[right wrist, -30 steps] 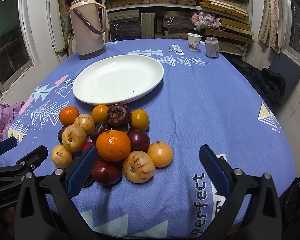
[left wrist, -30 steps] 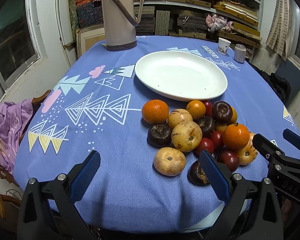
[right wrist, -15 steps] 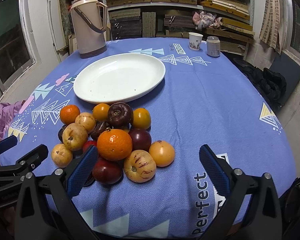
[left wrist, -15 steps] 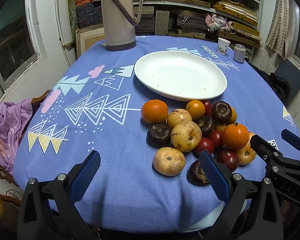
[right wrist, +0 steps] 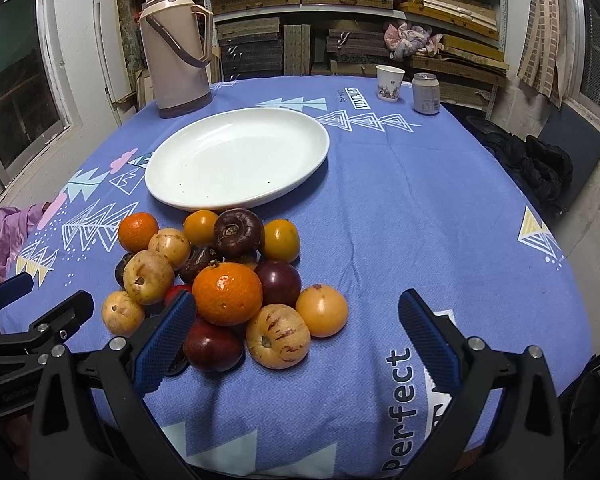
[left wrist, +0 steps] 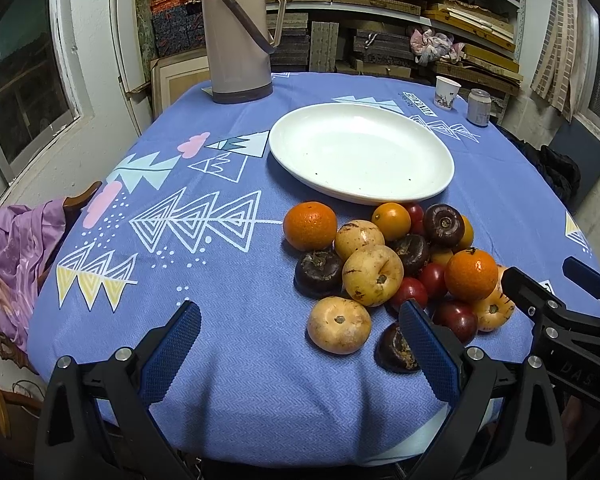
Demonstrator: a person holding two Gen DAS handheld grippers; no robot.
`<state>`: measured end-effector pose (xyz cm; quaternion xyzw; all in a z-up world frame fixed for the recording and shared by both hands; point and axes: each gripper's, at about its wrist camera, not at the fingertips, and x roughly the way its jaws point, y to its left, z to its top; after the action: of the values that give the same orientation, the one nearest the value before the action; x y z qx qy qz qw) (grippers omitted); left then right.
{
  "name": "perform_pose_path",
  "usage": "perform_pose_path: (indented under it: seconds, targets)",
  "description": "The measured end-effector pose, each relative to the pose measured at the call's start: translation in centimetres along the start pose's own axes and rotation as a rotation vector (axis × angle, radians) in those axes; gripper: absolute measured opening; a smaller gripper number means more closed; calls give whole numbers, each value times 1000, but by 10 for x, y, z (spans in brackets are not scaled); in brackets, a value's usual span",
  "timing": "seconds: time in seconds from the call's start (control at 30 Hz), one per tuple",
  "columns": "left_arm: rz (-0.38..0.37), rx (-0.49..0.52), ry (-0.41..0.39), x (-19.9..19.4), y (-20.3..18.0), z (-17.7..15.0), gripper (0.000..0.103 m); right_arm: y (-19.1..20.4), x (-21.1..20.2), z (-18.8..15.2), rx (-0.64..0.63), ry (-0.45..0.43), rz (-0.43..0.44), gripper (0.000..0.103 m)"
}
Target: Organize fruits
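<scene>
A pile of fruit (left wrist: 396,268) lies on the blue tablecloth: oranges, tan round fruits, dark purple and red ones. It also shows in the right wrist view (right wrist: 228,276). An empty white plate (left wrist: 360,160) (right wrist: 236,160) sits just behind the pile. My left gripper (left wrist: 300,344) is open and empty at the near table edge, left of the pile. My right gripper (right wrist: 296,344) is open and empty, low in front of the pile, its left finger beside a dark red fruit (right wrist: 212,344). It also shows at the right of the left wrist view (left wrist: 560,280).
A tall beige thermos (left wrist: 236,32) (right wrist: 176,44) stands at the back left. A paper cup (right wrist: 390,82) and a can (right wrist: 426,94) stand at the back right. A purple cloth (left wrist: 12,256) hangs off a chair at the left. Shelves fill the back wall.
The right wrist view has crept slightly closer to the pile. The left gripper has barely moved. Both grippers stay open.
</scene>
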<state>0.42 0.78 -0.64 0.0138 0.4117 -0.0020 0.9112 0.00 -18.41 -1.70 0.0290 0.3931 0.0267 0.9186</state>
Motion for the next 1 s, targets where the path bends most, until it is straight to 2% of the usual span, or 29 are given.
perform_pose_path:
  seconds: [0.8,1.0]
  targets:
    - [-8,-1,24,5,2,0,100,-7,6,1,17,19,17,99]
    - [-37,13,20,6,3,2,100,-7,1,2,-6,-15,44,99]
